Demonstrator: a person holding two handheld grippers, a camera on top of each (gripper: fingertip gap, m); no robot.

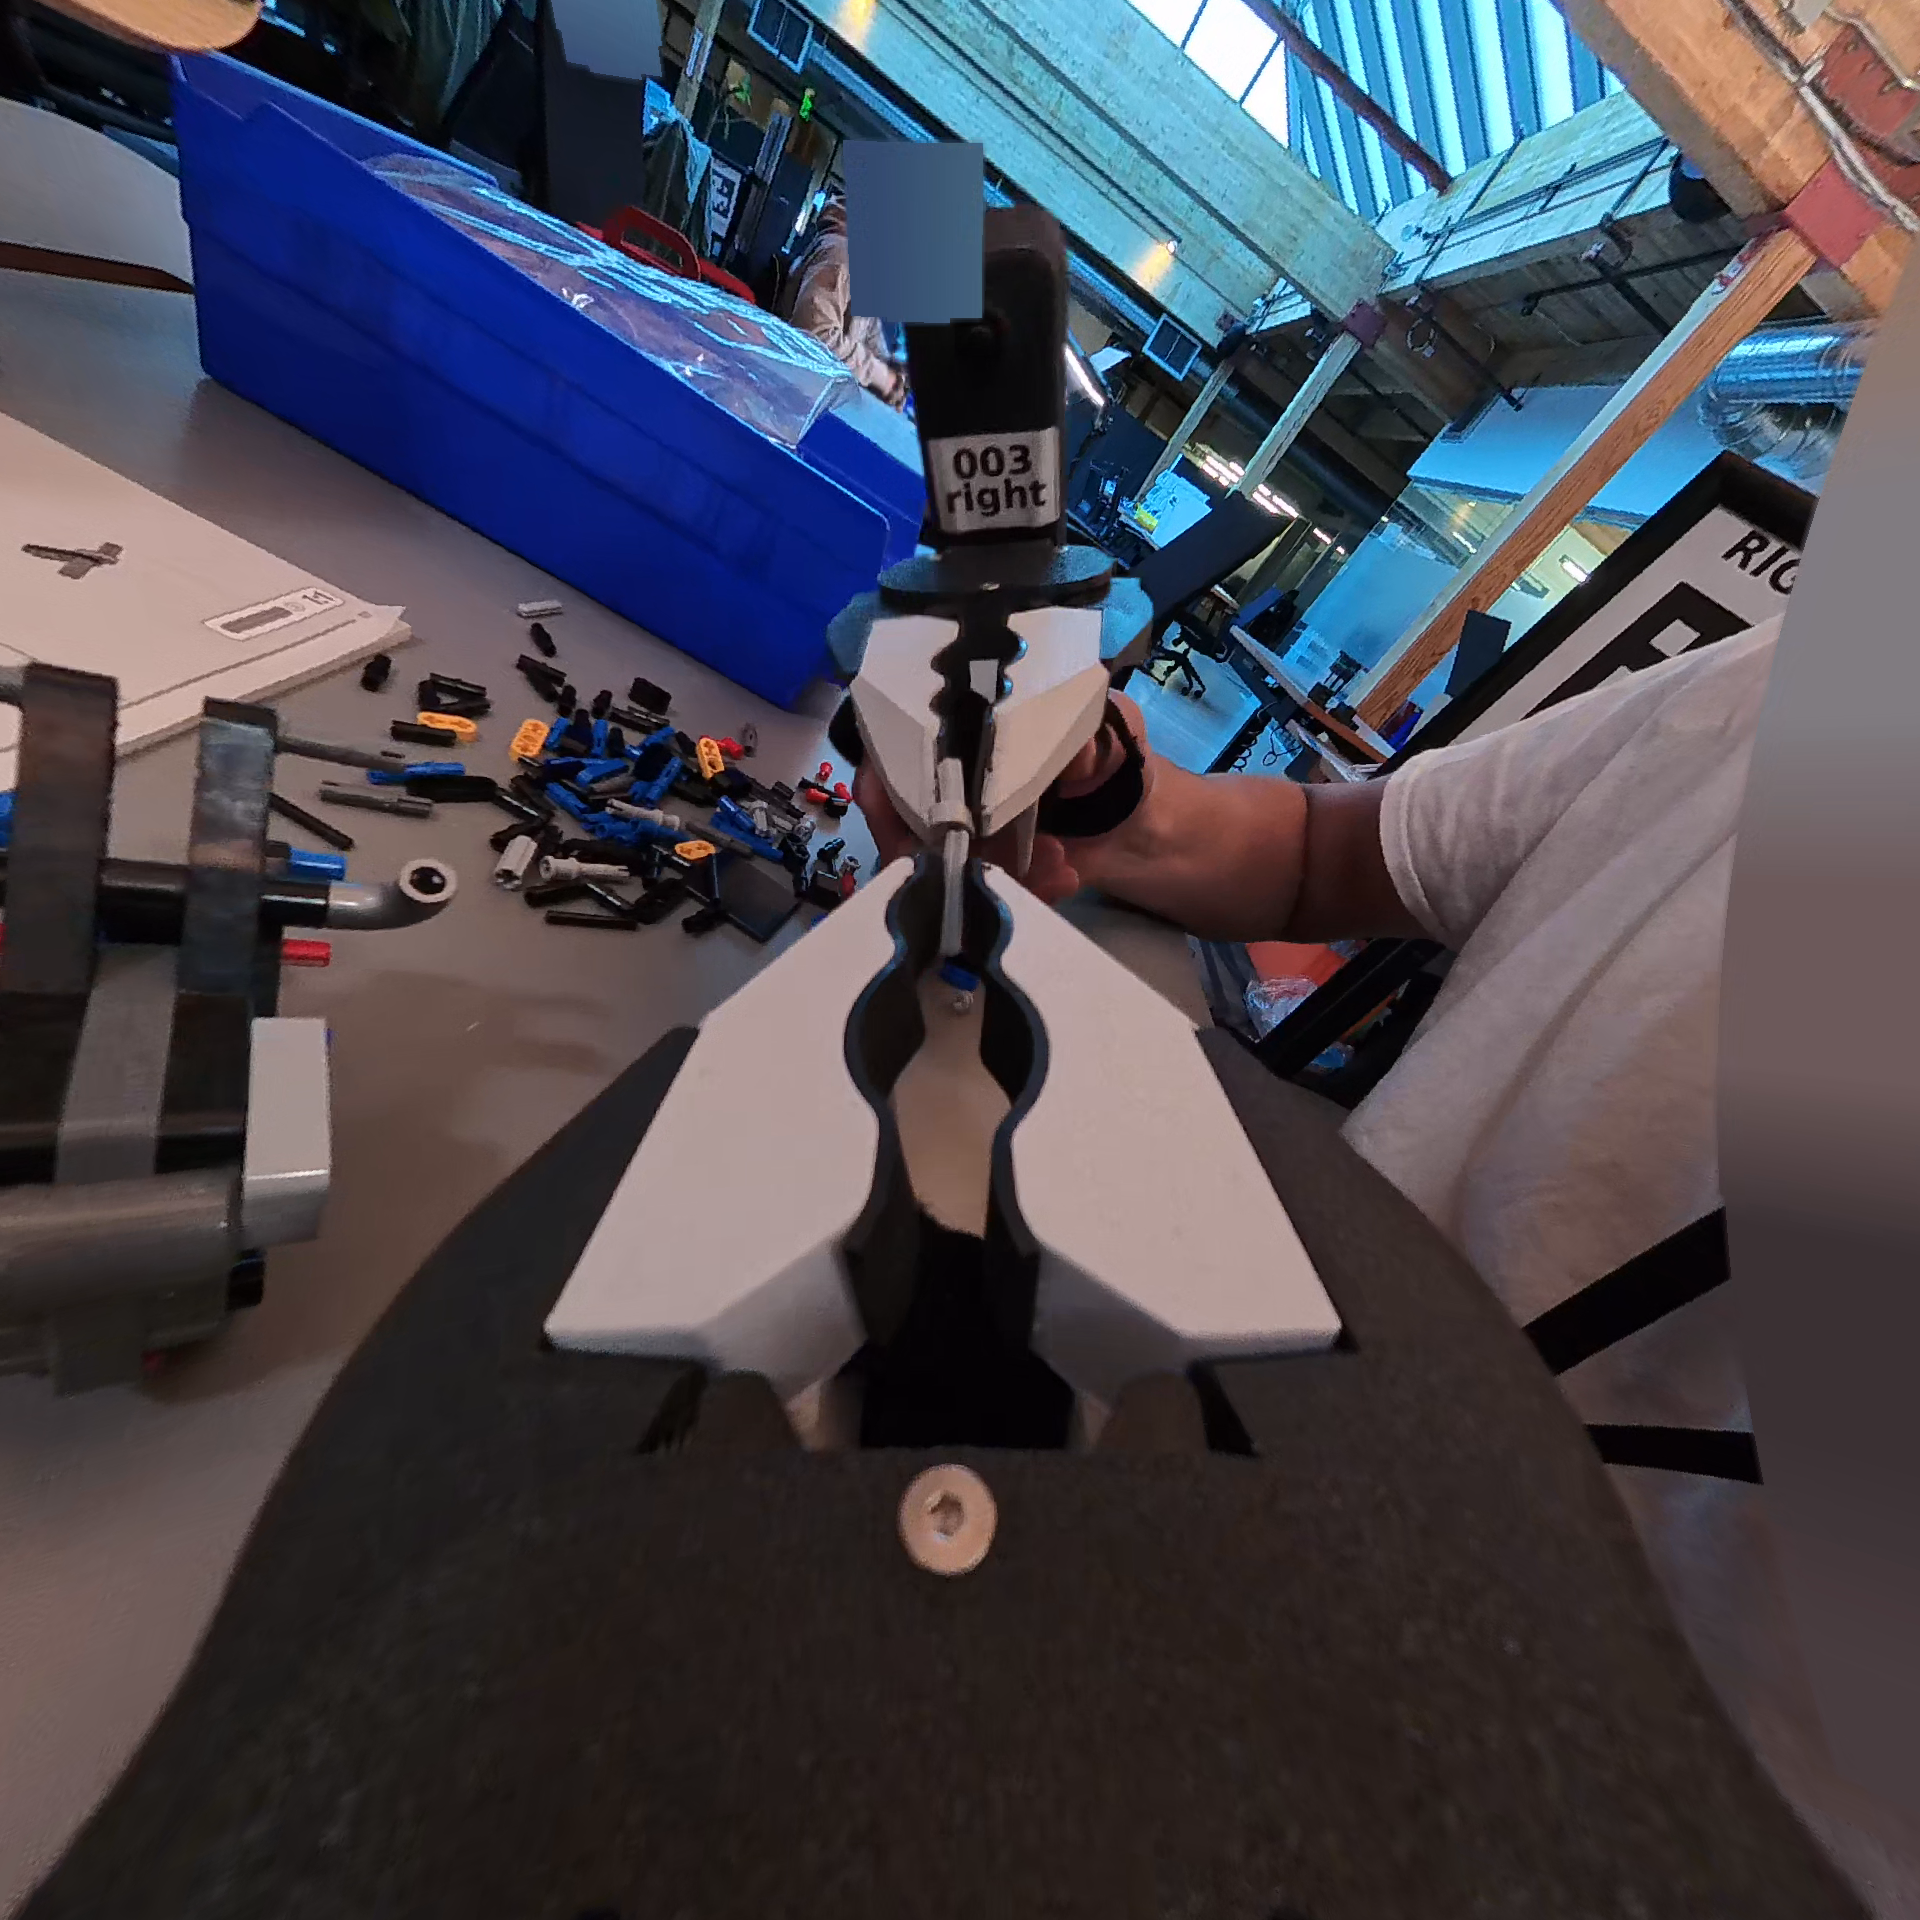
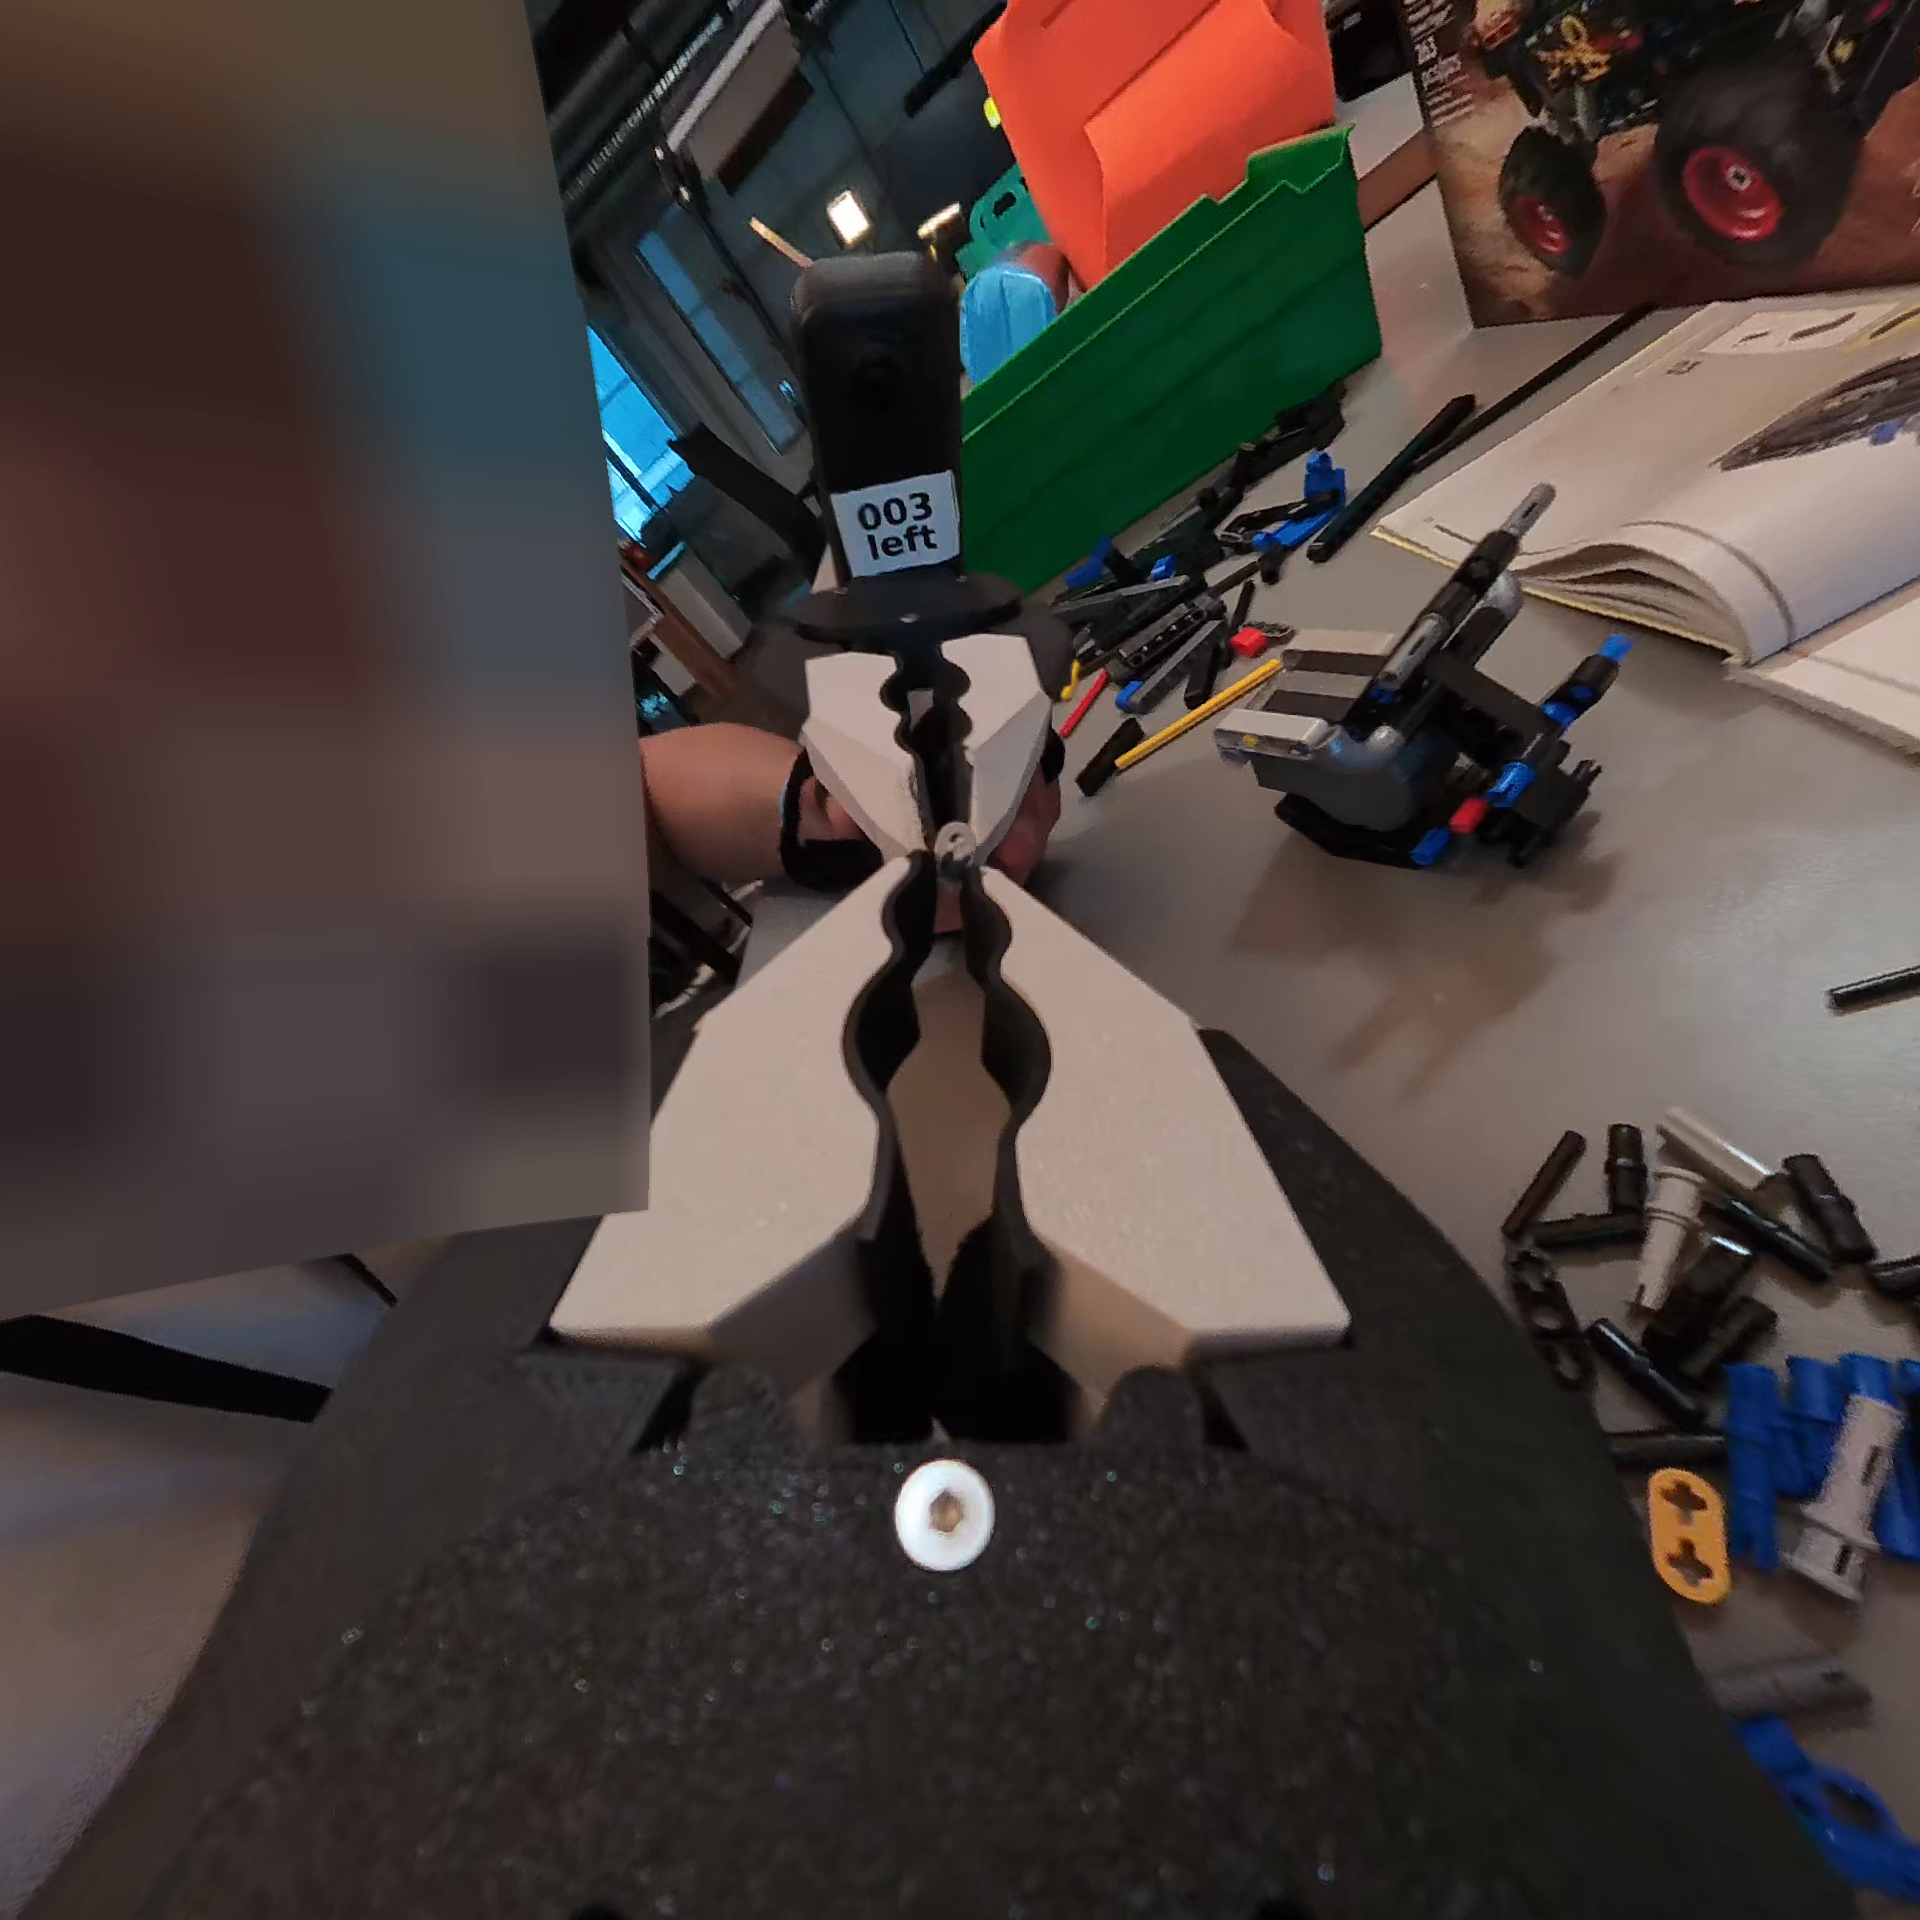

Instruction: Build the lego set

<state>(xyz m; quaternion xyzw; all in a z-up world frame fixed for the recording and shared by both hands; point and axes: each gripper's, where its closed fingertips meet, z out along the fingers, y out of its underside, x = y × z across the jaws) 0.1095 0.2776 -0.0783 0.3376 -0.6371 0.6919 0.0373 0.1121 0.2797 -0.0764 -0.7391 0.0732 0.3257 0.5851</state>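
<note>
Left wrist view: the left gripper (image 1: 948, 904), white-fingered on a black body, has its jaws nearly closed on a slim light-grey plastic axle pin (image 1: 952, 883) with a small blue piece (image 1: 956, 975) beside it. Tip to tip with it, the right gripper (image 1: 954, 821) is clamped on the pin's other end. Left of the pin lie a scattered pile of black, blue and yellow lego pieces (image 1: 623, 790) on the grey table (image 1: 499, 1049), and the grey-and-black part-built lego model (image 1: 156, 1039).

Right wrist view: the right gripper (image 2: 943, 873), jaws almost together, pinches the pin (image 2: 952, 840) against the left gripper (image 2: 940, 821). Right of the pin stand the model (image 2: 1423, 727) and an open instruction booklet (image 2: 1714, 520).
</note>
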